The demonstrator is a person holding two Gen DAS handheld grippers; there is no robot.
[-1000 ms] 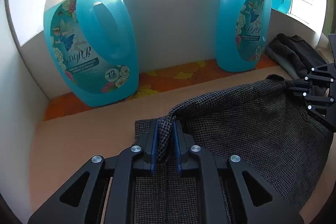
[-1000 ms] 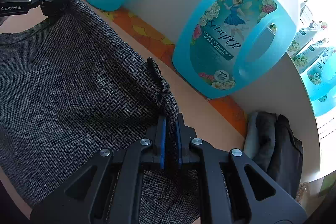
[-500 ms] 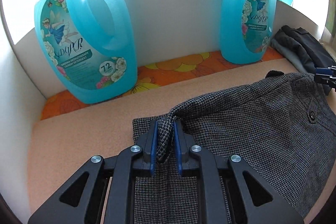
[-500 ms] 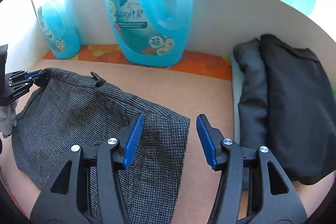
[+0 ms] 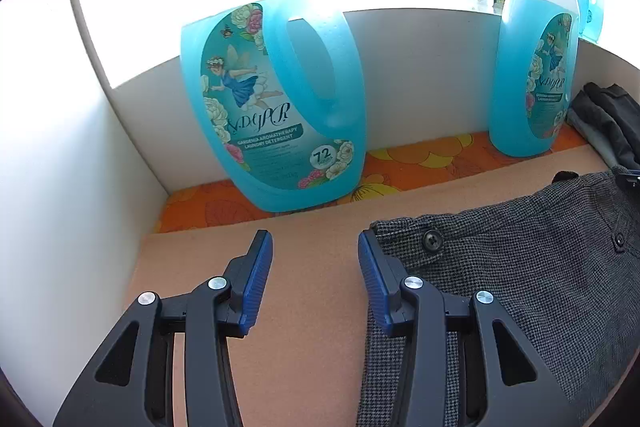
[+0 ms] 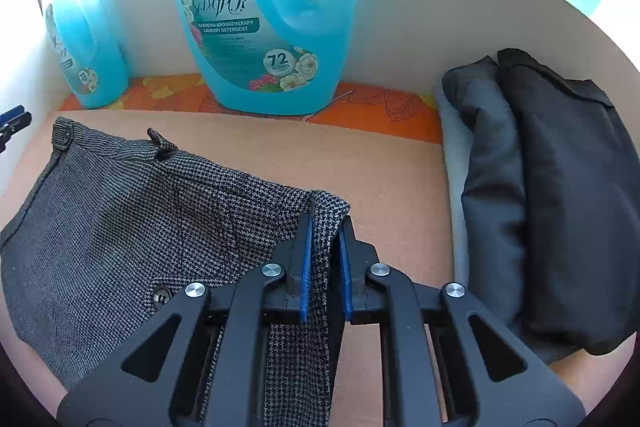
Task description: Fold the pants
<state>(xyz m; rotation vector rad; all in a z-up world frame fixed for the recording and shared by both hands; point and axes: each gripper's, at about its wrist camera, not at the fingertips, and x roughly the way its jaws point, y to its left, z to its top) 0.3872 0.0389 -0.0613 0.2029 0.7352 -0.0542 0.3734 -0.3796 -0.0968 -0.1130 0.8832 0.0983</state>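
the right tongs (image 6: 325, 259) are clamping a raised pinch of the pants (image 6: 132, 227) at the near right corner of the folded bundle, the blue pads pressed against the houndstooth cloth on both sides. the left tongs (image 5: 316, 287) are standing wide apart and holding nothing, with bare tan surface (image 5: 304, 347) showing between the two fingers.

the pants are lying flat on the surface in front of the detergent bottle (image 6: 260, 11), already doubled over, with a waistband button (image 5: 432, 239) showing near the top left corner. in the left wrist view the left edge of the pants is running just beside and under the right finger of the left tongs, so the cloth is lying to the right of the open gap and not inside it. in the right wrist view the bundle is spreading to the left of the right tongs, while a pile of dark clothes (image 6: 560, 187) is sitting well apart on the right.

judgement: the step in hand is appearing to be a fresh grip for the next fold. to do it well, the left tongs should be shifting right until the corner near the button is lying between the pads, then closing on all layers together; both corners should then be lifting evenly, so that the edges are staying aligned and the cloth is not dragging.
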